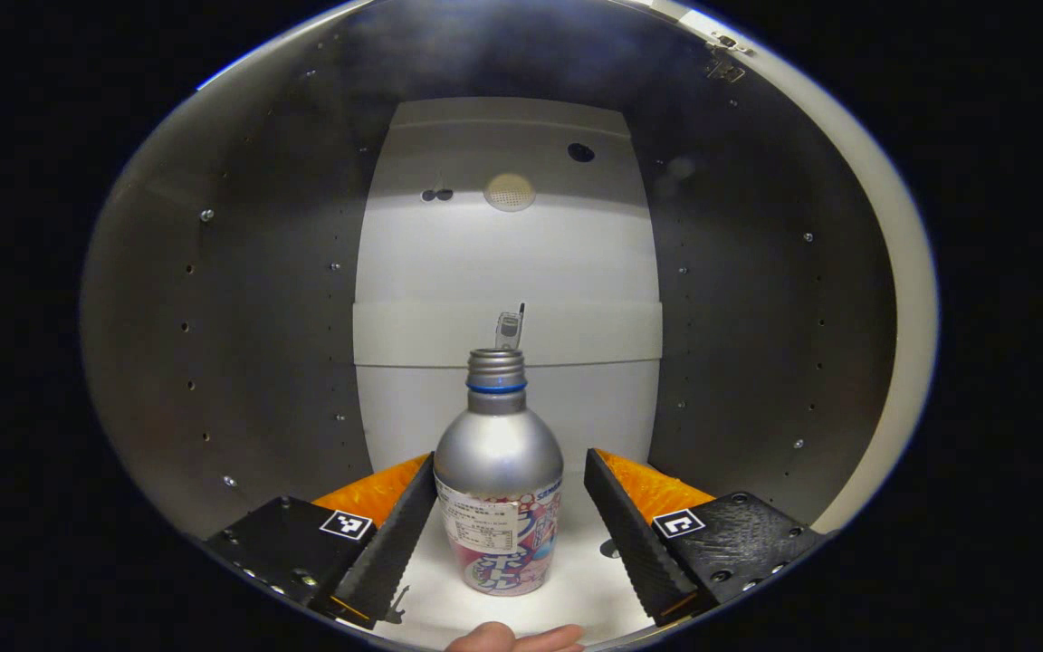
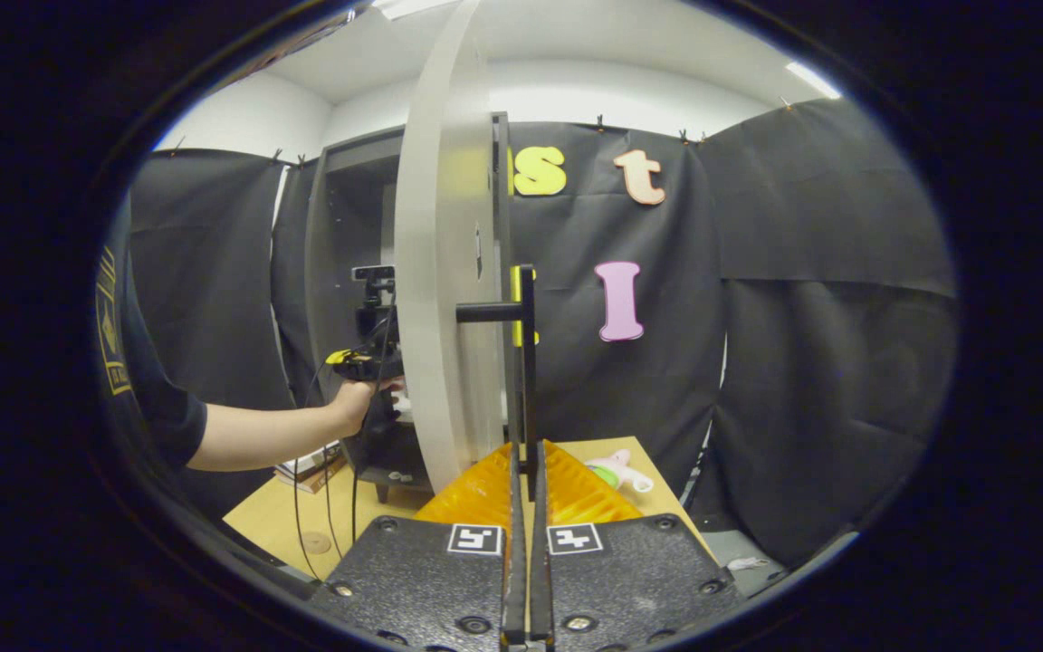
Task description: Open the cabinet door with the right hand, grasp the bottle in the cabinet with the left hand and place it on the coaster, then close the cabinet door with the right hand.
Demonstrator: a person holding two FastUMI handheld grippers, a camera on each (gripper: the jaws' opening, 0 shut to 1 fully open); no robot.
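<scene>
One bottle [image 1: 498, 480] stands at lower centre between the wide-open left gripper [image 1: 511, 503]; the right gripper [image 2: 524, 493] is closed on one door handle [image 2: 527, 380].

Black cloth walls [image 2: 811, 299] (clipped up top) surround a wooden table [image 2: 272, 521], under a white ceiling [image 2: 594, 36].

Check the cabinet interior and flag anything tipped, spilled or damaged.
Nothing stands out. The bottle stands upright on the cabinet floor between the left gripper's open fingers, its neck uncapped, with no spill around it.
</scene>
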